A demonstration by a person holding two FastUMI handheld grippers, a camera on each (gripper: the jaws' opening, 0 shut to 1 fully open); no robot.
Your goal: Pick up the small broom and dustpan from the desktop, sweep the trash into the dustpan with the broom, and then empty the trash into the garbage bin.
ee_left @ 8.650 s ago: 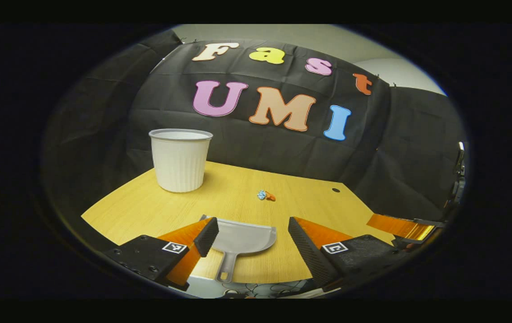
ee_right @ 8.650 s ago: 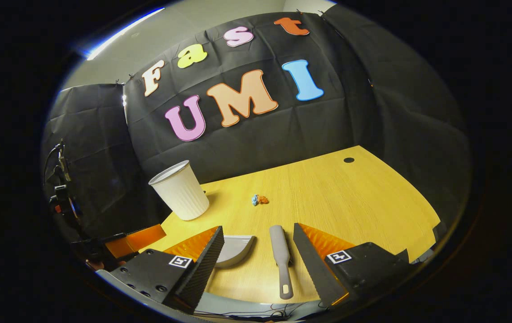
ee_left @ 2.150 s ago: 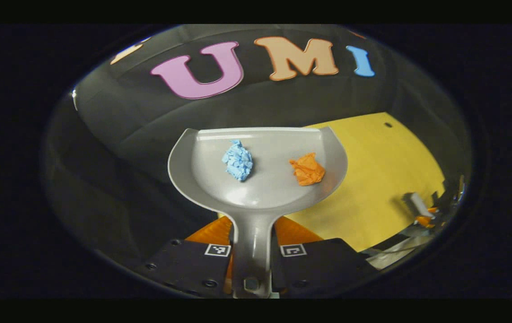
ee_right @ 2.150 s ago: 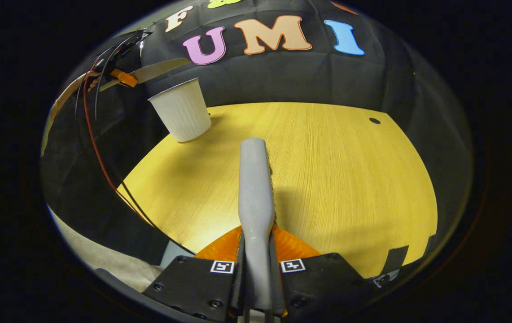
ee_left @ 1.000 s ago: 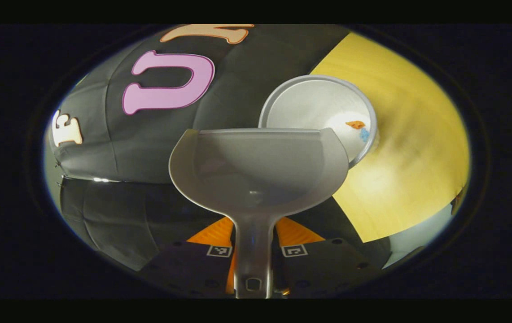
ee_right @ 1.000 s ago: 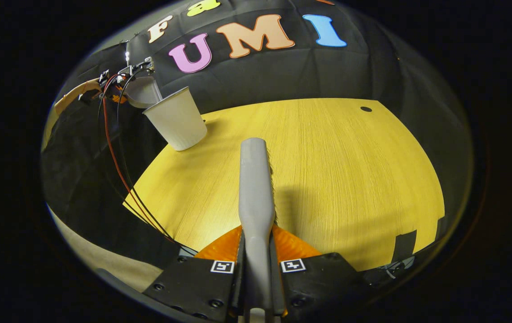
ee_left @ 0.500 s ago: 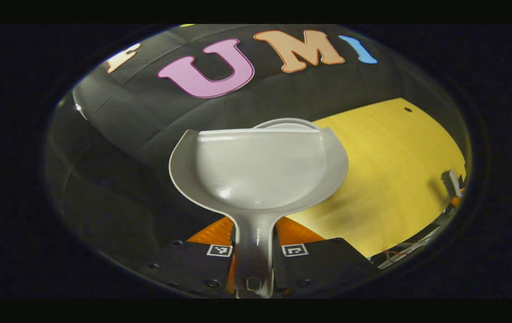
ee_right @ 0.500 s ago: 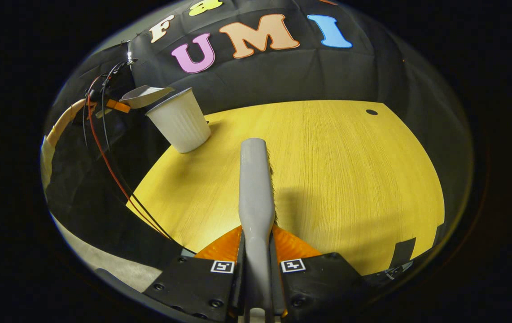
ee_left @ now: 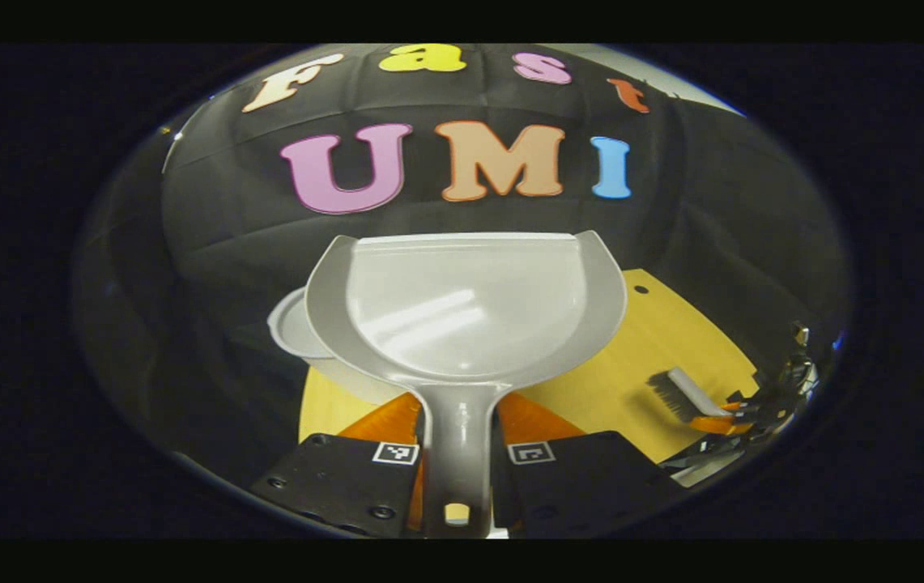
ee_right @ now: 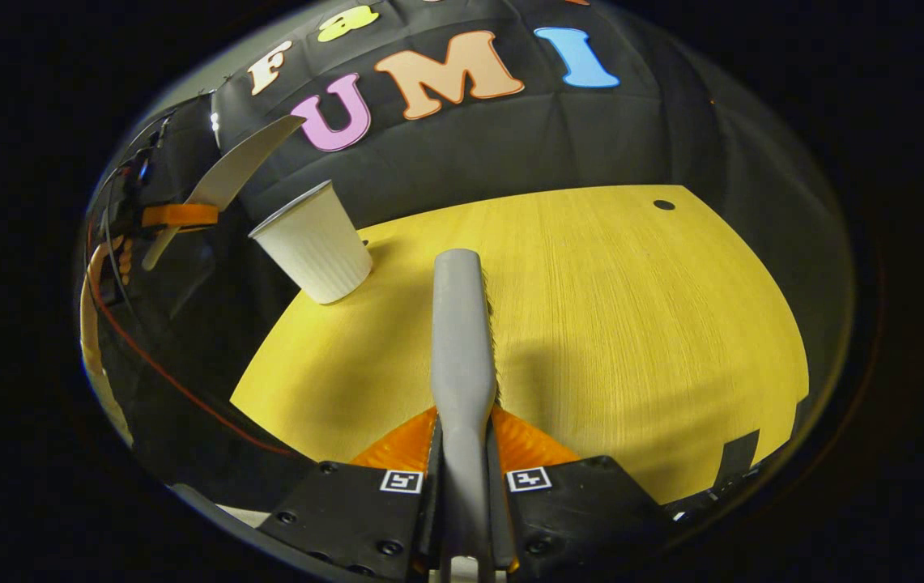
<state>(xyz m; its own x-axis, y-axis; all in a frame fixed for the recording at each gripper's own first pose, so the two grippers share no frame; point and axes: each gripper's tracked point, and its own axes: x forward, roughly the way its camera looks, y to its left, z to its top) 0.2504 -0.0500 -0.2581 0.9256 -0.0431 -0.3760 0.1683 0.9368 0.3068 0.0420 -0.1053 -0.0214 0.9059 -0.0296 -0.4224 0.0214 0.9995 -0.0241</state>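
1. We count one dustpan (ee_left: 466,312): in the left gripper view it is held up off the desk, its pan bare and glossy, its handle running down between the fingers of the left gripper (ee_left: 458,441), which is clamped on that handle from both sides.
2. In the right gripper view the same dustpan (ee_right: 239,166) shows far off at the upper left, tilted, above and to the left of the bin.
3. We count one broom (ee_right: 460,340): in the right gripper view its handle is pinched between both fingers of the right gripper (ee_right: 466,478), and it points forward above the desk. In the left gripper view the broom (ee_left: 684,393) shows at the right edge, bristles toward the desk.
4. We count one garbage bin (ee_right: 314,243), pale and ribbed, standing upright near the desk's back left edge. In the left gripper view its rim (ee_left: 287,328) peeks out from behind the dustpan's left side.
5. We count one desk (ee_right: 632,324), of yellow wood grain, with one small dark hole (ee_right: 663,205) near its far edge.
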